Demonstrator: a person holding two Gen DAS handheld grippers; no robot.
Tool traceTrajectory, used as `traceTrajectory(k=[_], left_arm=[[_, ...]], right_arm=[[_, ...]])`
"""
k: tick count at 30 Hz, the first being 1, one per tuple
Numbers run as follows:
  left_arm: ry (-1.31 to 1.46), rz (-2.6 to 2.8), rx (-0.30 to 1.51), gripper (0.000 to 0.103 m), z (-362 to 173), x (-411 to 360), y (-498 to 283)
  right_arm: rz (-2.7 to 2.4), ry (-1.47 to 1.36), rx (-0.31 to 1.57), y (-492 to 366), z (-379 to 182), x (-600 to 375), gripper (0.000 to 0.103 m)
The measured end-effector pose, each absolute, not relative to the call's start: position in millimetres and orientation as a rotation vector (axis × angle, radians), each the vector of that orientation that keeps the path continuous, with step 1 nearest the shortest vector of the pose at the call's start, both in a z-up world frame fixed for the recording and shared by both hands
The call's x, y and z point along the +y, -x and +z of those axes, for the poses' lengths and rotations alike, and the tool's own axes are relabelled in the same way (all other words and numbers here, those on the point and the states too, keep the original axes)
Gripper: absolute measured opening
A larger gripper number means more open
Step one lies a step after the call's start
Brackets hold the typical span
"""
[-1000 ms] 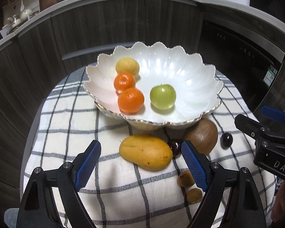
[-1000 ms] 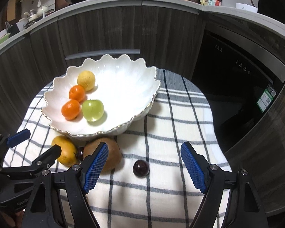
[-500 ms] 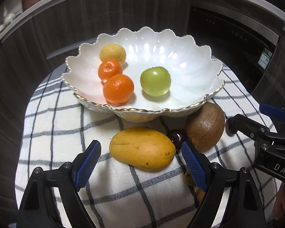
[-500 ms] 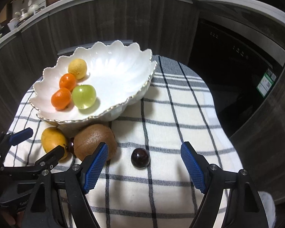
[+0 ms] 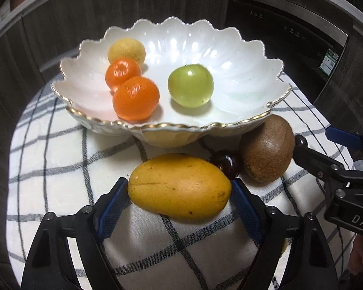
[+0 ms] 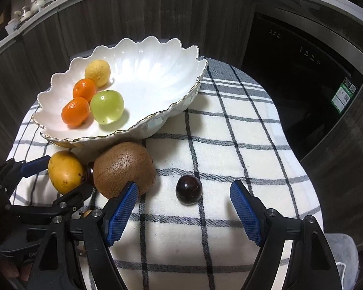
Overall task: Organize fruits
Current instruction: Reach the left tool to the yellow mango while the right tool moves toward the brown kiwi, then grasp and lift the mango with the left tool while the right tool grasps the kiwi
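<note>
A white scalloped bowl (image 5: pixel 242 55) (image 6: pixel 157 72) holds a yellow citrus (image 5: pixel 126 50), two oranges (image 5: pixel 136 97) and a green apple (image 5: pixel 190 85). On the checked cloth in front lie a yellow mango (image 5: pixel 179 187) (image 6: pixel 65 170), a brown kiwi (image 5: pixel 267 148) (image 6: pixel 123 168) and a dark cherry (image 5: pixel 227 165) between them. My left gripper (image 5: pixel 179 205) is open, its blue pads on either side of the mango. My right gripper (image 6: pixel 184 207) is open, just short of a dark plum (image 6: pixel 188 189), with its left pad close to the kiwi.
The small table under the checked cloth (image 6: pixel 230 133) stands against dark wooden cabinets (image 6: pixel 157 19). A black appliance front (image 6: pixel 302 67) is at the right. The cloth edge drops off close on the right and the left.
My left gripper has moved forward until its pads flank the mango. My right gripper has moved forward toward the plum. Both stay open.
</note>
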State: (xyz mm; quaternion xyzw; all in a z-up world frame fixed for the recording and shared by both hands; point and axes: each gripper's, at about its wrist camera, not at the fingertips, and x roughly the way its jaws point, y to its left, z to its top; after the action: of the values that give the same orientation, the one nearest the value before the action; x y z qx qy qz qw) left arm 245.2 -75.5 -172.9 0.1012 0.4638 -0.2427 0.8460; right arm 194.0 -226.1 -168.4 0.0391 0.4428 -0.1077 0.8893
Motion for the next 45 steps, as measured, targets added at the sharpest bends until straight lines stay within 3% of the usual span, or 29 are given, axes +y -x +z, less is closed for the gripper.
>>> traceTrajectory(k=[32,45], left_arm=[[-0.116,-0.325,0.927,0.079,-147,-30,-220],[-0.081,-0.244,0.919,0.079,-147,-16,-225]], right_arm=[[-0.077,-0.005,0.886,-206,-153,-197,0.079],[0.057,0.073,0.96,-241,-176,-177,0.079]])
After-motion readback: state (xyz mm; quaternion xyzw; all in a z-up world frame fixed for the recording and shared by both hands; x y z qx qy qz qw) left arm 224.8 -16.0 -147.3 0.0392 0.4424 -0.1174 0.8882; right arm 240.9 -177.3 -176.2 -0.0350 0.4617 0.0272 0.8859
